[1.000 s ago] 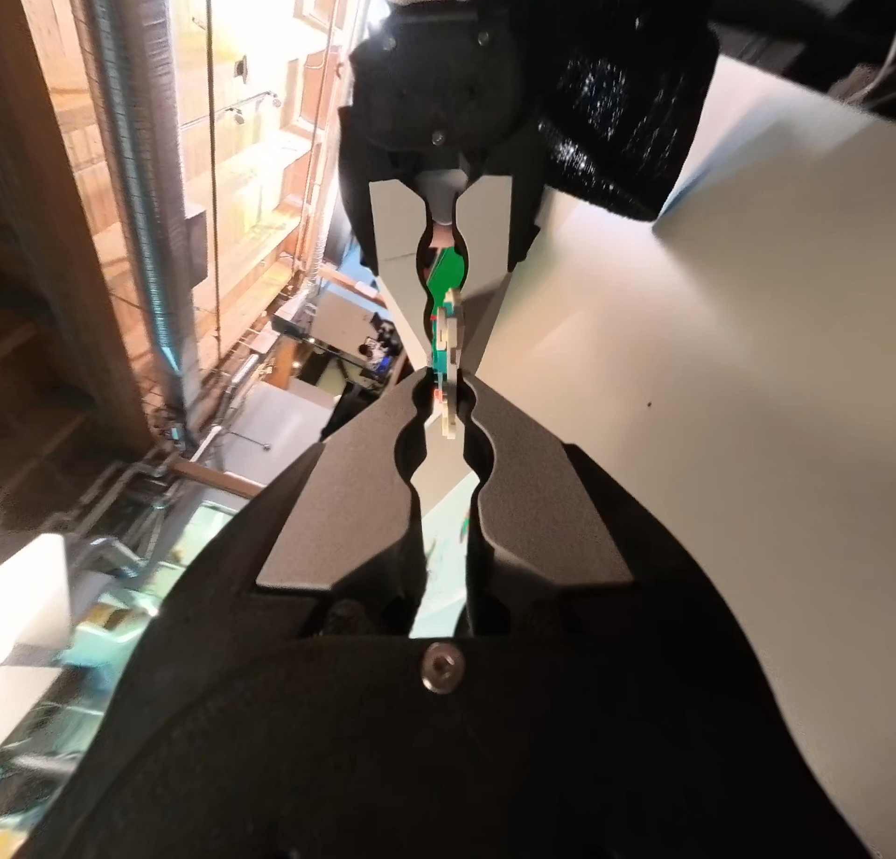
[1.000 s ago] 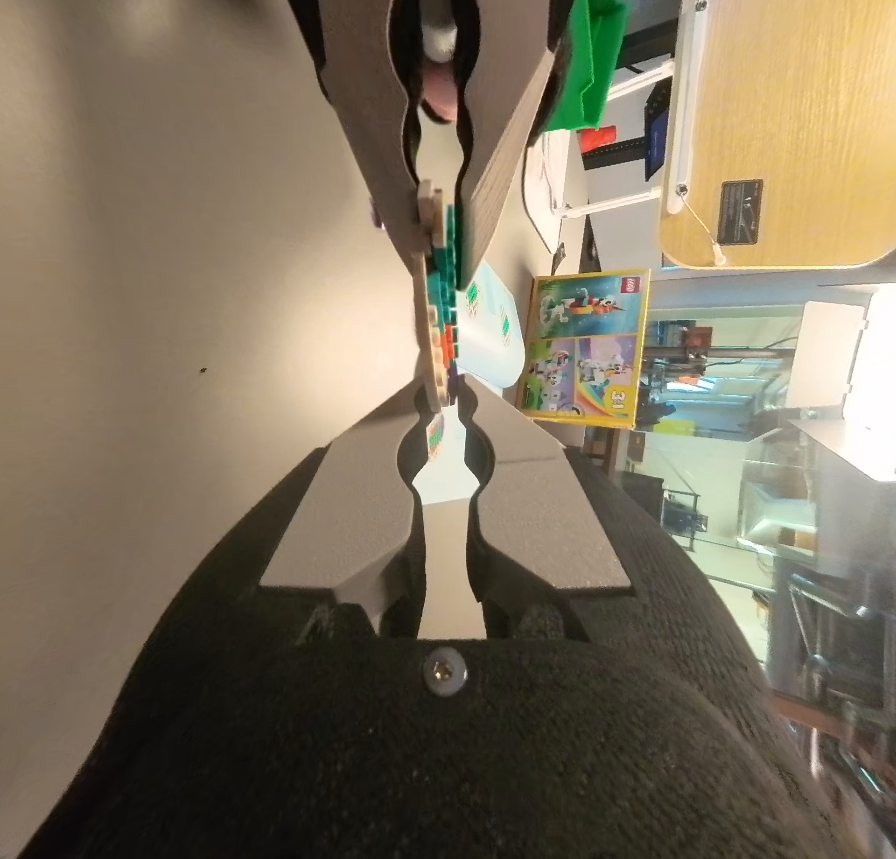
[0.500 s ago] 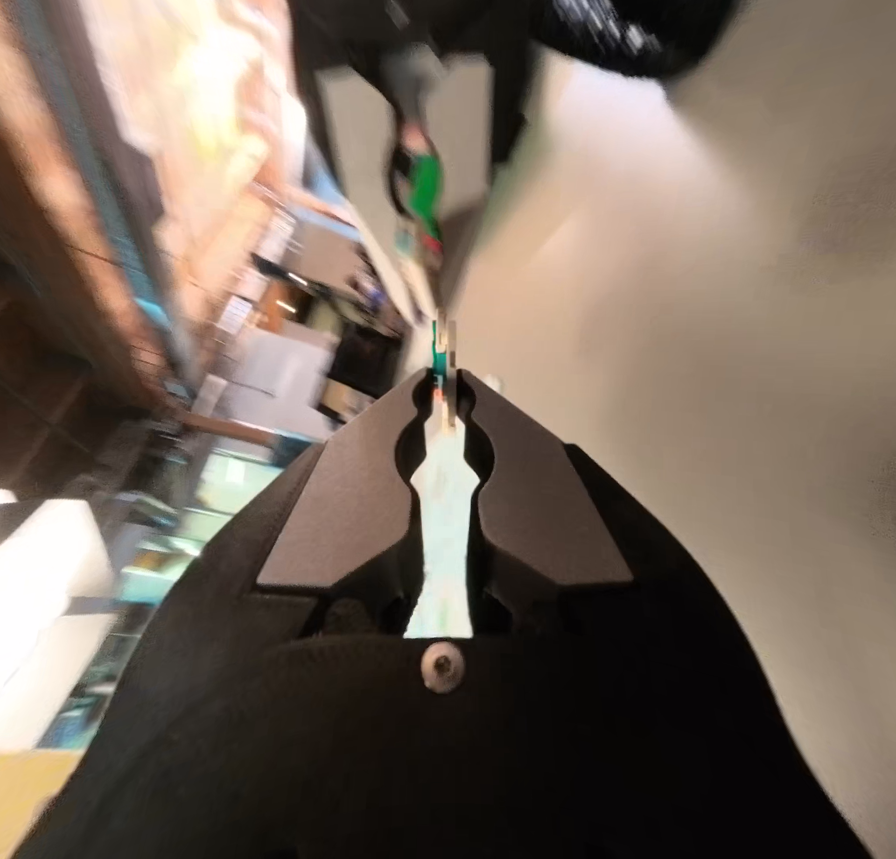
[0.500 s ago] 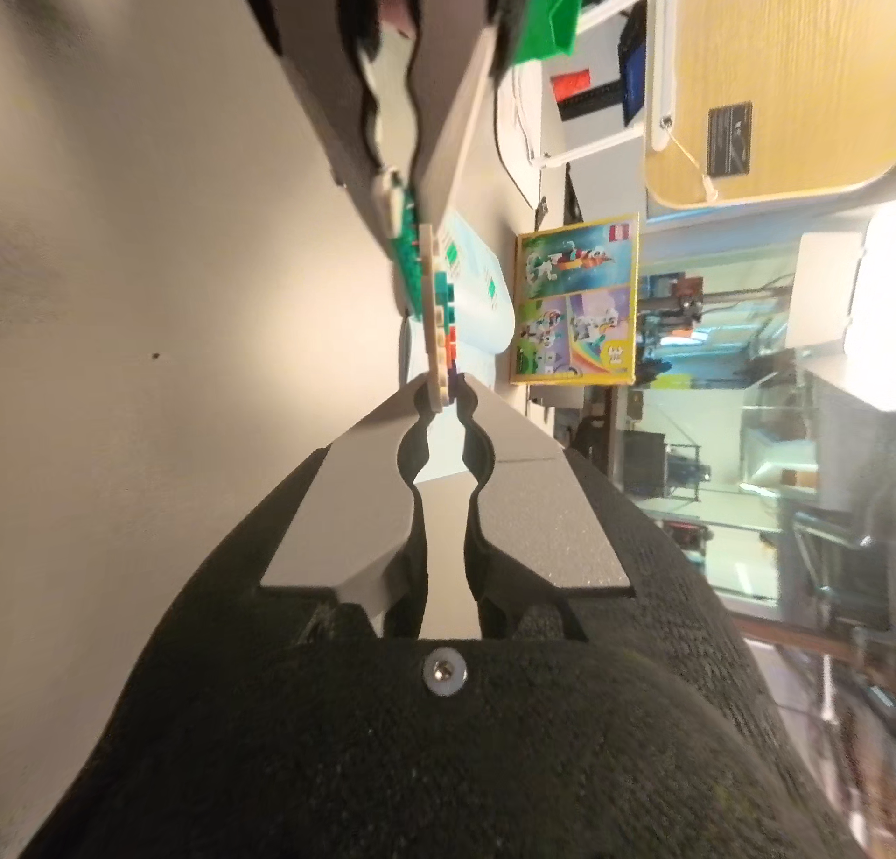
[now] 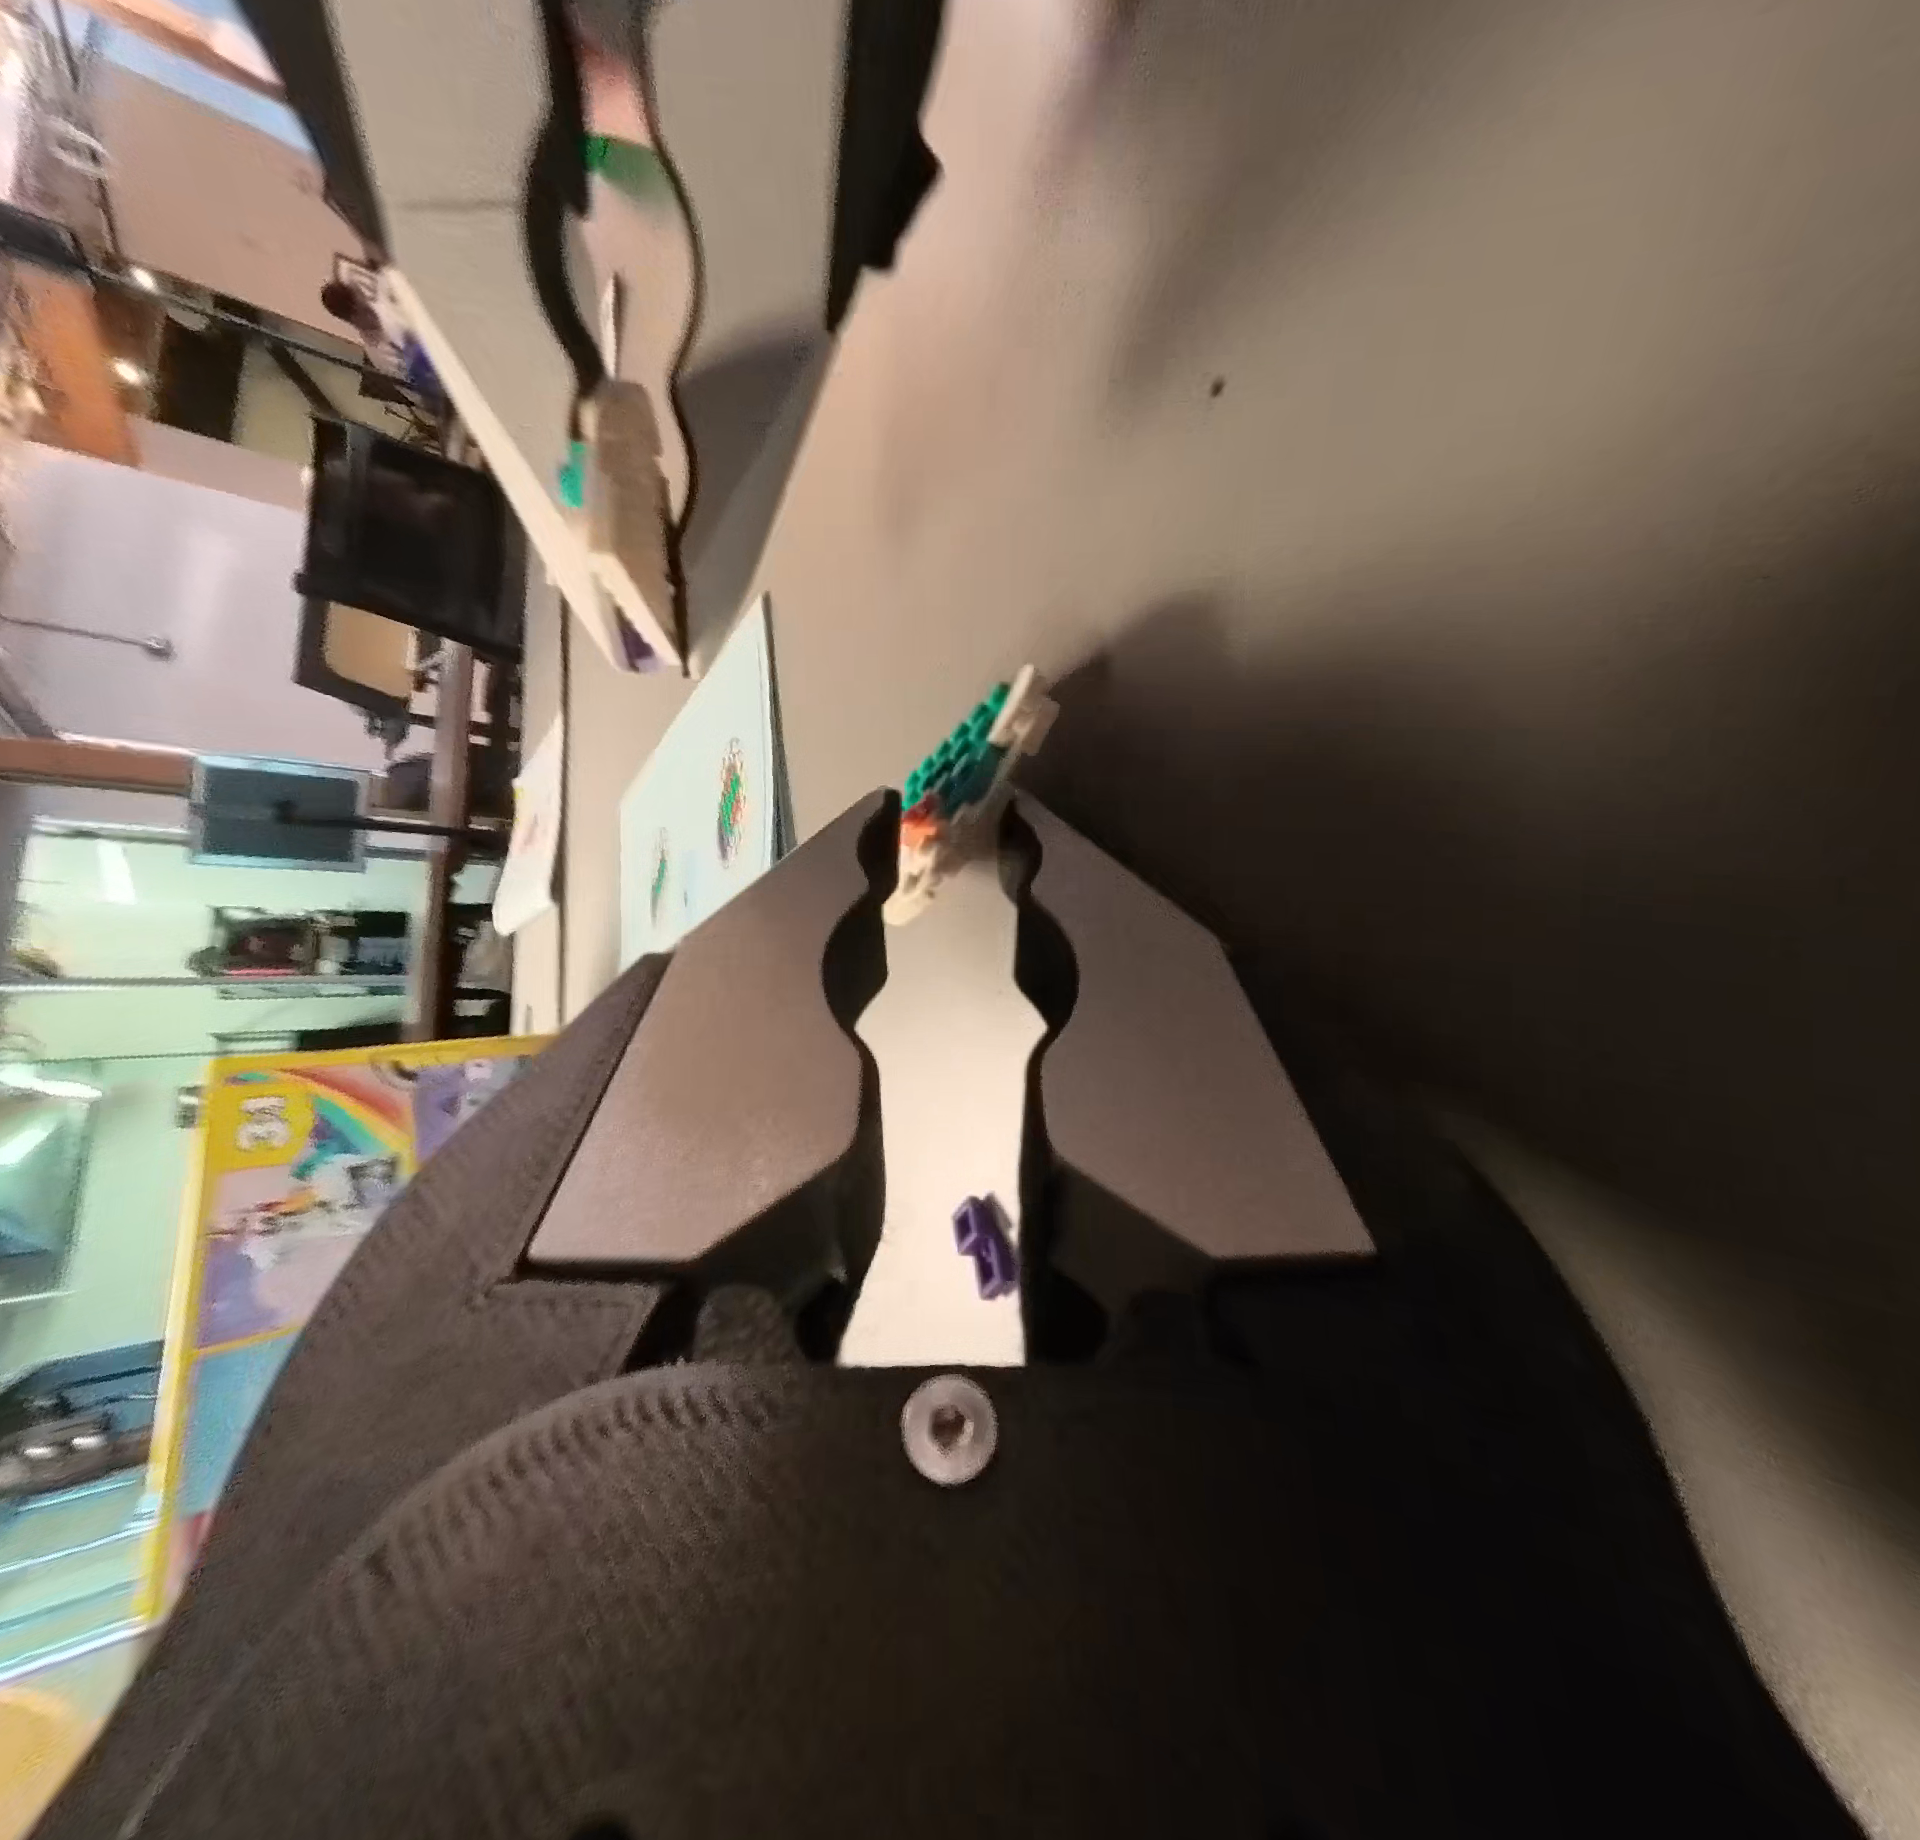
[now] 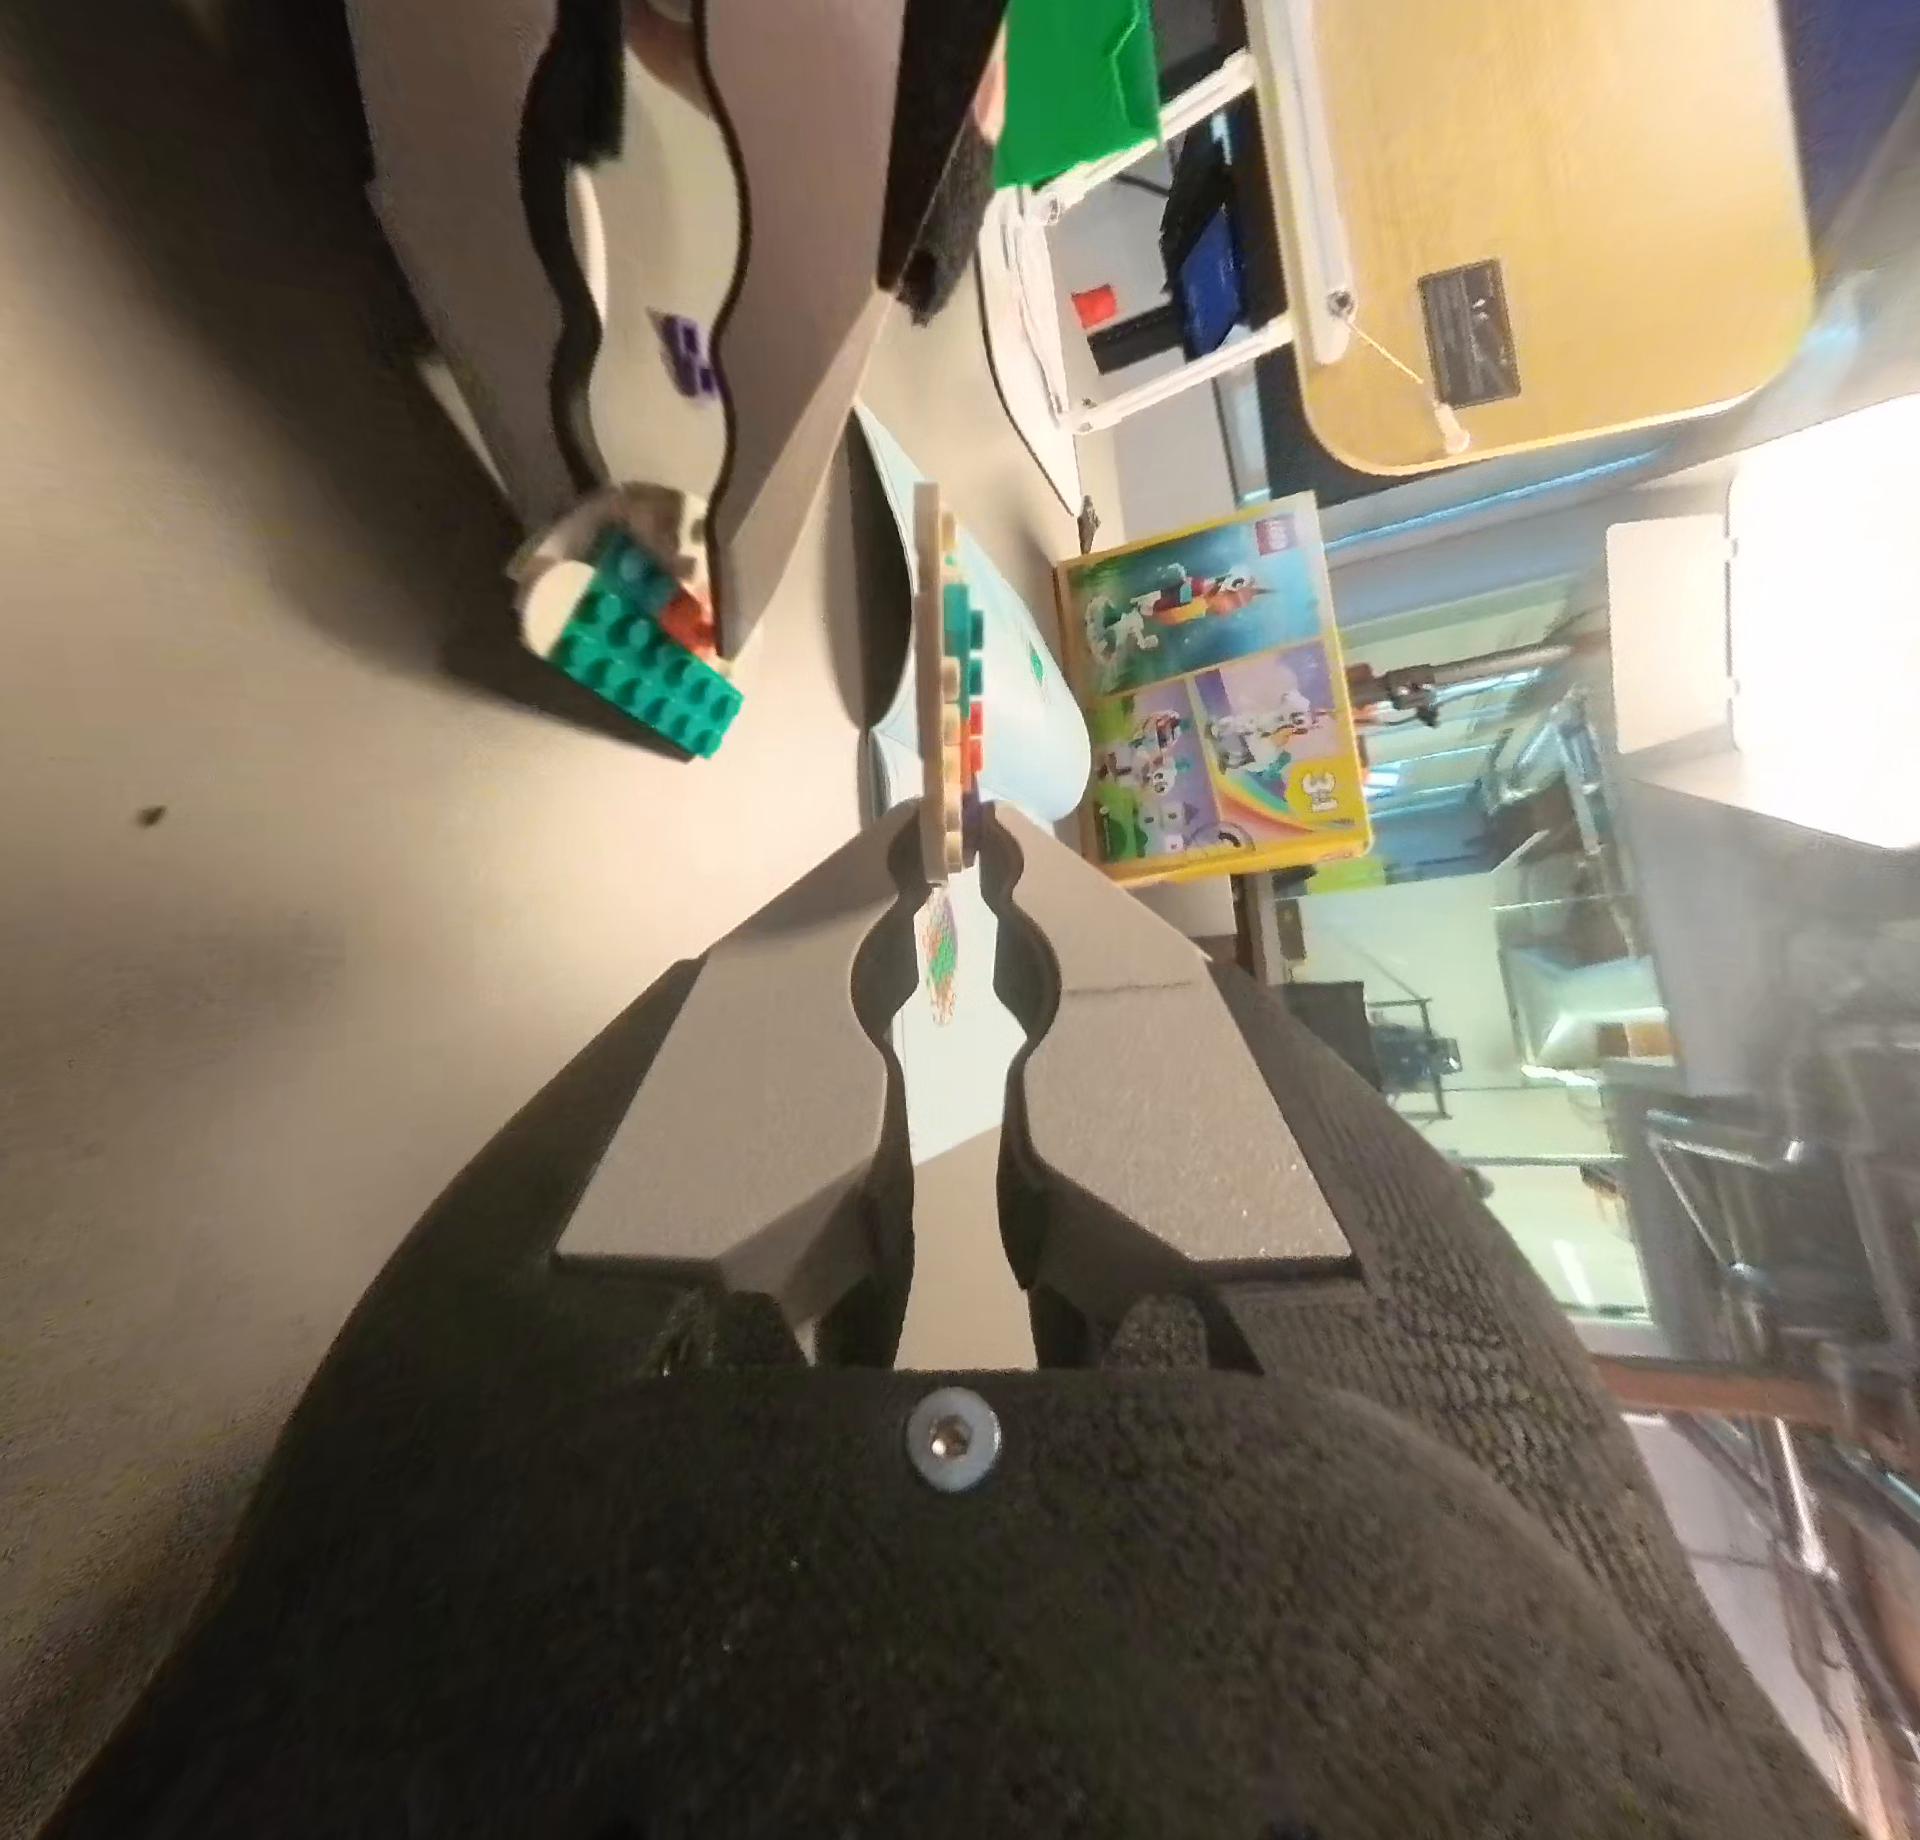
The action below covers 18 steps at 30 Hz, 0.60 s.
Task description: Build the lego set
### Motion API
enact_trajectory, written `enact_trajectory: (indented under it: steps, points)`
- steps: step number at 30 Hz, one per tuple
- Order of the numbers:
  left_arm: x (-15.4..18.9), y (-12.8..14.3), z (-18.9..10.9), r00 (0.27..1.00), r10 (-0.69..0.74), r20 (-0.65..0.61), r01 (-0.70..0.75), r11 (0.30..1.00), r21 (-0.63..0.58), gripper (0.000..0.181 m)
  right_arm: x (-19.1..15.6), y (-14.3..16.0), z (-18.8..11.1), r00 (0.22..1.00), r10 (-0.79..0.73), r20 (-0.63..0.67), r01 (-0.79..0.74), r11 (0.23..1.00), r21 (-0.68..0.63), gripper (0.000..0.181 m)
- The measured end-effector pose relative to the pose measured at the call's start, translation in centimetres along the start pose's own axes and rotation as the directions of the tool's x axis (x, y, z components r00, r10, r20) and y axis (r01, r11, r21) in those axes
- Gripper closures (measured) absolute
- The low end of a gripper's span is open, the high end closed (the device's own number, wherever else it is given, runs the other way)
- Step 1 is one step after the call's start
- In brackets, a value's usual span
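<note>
Left wrist view is rolled on its side, so the tabletop (image 5: 1455, 440) is running up the right edge. At far left the yellow-bordered lego box (image 5: 291, 1219) is standing with printed artwork and a number badge. Beside it the pale instruction booklet (image 5: 707, 814) is lying open, showing small coloured diagrams. Up top, your right claw (image 5: 655, 647) is reaching in, carrying the tan plate (image 5: 623, 460) edge-on. At centre your left claw (image 5: 956, 819) is pinching the brick cluster (image 5: 961, 751) of teal, orange and white. The cluster's far end is sitting right at the tabletop. A loose purple piece (image 5: 982, 1245) is lying on the tabletop, showing in the gap between the fingers.

Right wrist view is also turned sideways, with the tabletop on the left. Your left claw is coming down from the top, its tips closed on the teal cluster. The purple piece is showing through its finger gap. At centre your right claw is clamping the lower end of the tan plate. The plate is standing upright and clear of the tabletop, with teal, orange and purple bricks stacked along one face. Further right, a green bin (image 6: 1081, 45) and a wooden panel (image 6: 1538, 180) with a dark label plate are standing in the background.
</note>
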<state>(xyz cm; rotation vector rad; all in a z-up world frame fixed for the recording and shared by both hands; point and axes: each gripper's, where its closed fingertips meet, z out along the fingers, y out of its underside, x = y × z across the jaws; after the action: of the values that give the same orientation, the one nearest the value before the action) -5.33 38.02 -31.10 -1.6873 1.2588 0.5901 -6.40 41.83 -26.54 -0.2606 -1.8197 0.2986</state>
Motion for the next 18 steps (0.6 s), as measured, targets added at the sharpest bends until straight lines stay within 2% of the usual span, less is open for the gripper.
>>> enact_trajectory:
  steps: [7,13,15,18]
  points:
    - [-0.5,0.6,-1.0,0.976,-0.197,-0.091,0.200,0.979,0.031,0.140,-0.2,0.8,1.4,0.998,0.007,-0.061,-0.005,0.999,0.042,0.175]
    - [-0.2,0.7,-1.8,0.965,-0.215,-0.151,0.222,0.974,0.035,0.133,-0.9,0.7,1.5,0.999,-0.021,-0.041,0.024,0.998,0.064,0.175]
    - [0.0,0.6,-2.3,0.953,-0.237,-0.189,0.246,0.969,0.026,0.123,-0.7,0.4,1.4,0.999,-0.008,-0.045,0.011,0.997,0.078,0.175]
    - [1.0,-0.1,-3.4,0.870,-0.366,-0.331,0.383,0.924,-0.016,0.088,-0.6,0.2,1.4,0.999,0.012,-0.037,-0.008,0.995,0.097,0.175]
